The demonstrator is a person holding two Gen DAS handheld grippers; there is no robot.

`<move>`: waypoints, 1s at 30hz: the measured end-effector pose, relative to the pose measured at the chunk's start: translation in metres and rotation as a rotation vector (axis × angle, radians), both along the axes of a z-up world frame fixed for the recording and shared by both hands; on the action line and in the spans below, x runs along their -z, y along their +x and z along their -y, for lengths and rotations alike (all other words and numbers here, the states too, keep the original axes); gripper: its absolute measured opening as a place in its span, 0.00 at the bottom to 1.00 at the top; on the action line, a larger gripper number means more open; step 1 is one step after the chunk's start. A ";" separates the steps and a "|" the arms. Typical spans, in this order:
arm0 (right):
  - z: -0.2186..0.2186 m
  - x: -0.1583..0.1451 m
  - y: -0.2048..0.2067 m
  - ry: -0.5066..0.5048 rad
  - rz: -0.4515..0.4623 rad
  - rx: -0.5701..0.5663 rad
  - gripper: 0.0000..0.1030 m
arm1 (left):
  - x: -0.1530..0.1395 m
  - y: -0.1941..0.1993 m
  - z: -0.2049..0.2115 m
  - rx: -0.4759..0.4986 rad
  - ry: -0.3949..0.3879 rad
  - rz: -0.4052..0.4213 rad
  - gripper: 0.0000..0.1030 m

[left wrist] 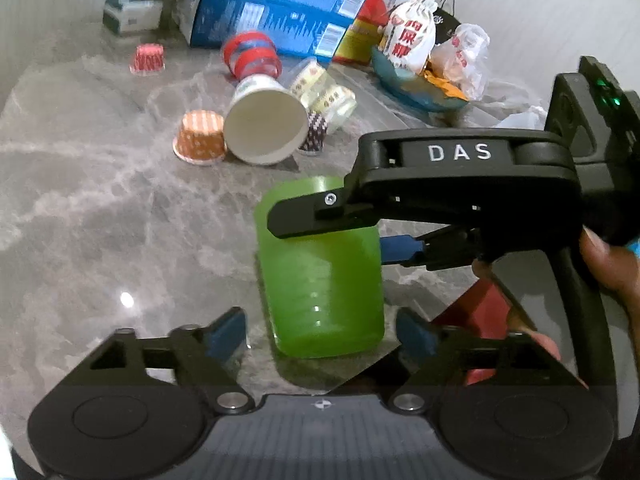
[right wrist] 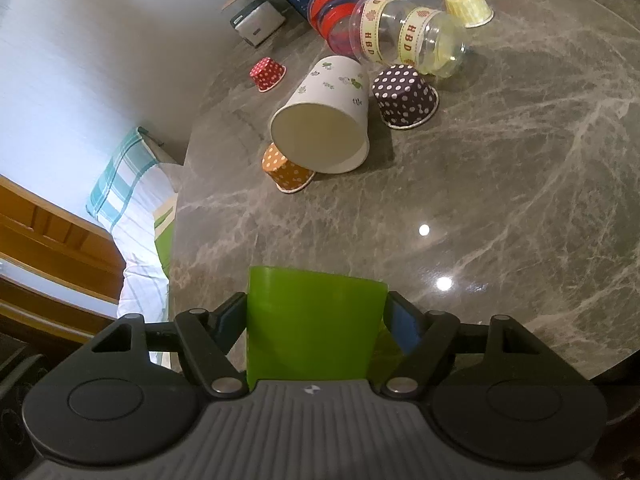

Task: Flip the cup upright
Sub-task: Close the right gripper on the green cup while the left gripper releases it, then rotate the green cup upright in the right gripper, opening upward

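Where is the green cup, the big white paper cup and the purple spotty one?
green cup (left wrist: 320,280), left wrist view, on its side wall.
white paper cup (right wrist: 332,84), right wrist view, on its printed outer wall.
purple spotty cup (right wrist: 404,94), right wrist view, on its dotted side.

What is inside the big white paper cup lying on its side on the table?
The white paper cup faces both cameras mouth-first, and its visible interior looks bare: plain white walls and bottom. The orange dotted cup sits outside, against its rim.

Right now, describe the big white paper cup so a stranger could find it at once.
On the grey marble table, look past the green cup held in the right gripper. The white paper cup lies on its side, its open mouth facing the cameras. It is larger than the dotted cupcake liners beside it, with small printed figures.
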State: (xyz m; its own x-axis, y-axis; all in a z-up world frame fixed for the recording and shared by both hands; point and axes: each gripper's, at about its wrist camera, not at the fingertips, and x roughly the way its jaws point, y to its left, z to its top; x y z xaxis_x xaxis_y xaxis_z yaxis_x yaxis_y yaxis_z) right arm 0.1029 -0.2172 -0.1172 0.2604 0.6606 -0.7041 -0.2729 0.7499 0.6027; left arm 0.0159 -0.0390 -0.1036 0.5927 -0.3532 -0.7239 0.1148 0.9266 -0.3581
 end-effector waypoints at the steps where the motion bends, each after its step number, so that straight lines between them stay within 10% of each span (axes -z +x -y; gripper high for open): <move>1: 0.000 0.000 0.000 0.002 0.002 0.001 0.72 | -0.002 -0.003 0.000 0.000 0.010 0.012 0.84; 11: -0.001 -0.016 -0.013 0.032 0.118 0.010 0.72 | -0.017 -0.034 -0.041 -0.047 -0.017 0.106 0.88; 30: -0.025 -0.023 -0.077 -0.178 0.908 0.108 0.72 | -0.056 -0.075 -0.126 -0.228 -0.019 0.337 0.88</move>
State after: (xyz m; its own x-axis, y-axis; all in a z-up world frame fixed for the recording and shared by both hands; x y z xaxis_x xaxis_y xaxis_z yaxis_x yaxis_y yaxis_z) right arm 0.0260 -0.1925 -0.0944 0.8145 0.5031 -0.2888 -0.5073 0.8592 0.0660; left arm -0.0588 0.0873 -0.0472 0.8600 -0.1971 -0.4707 0.0214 0.9355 -0.3528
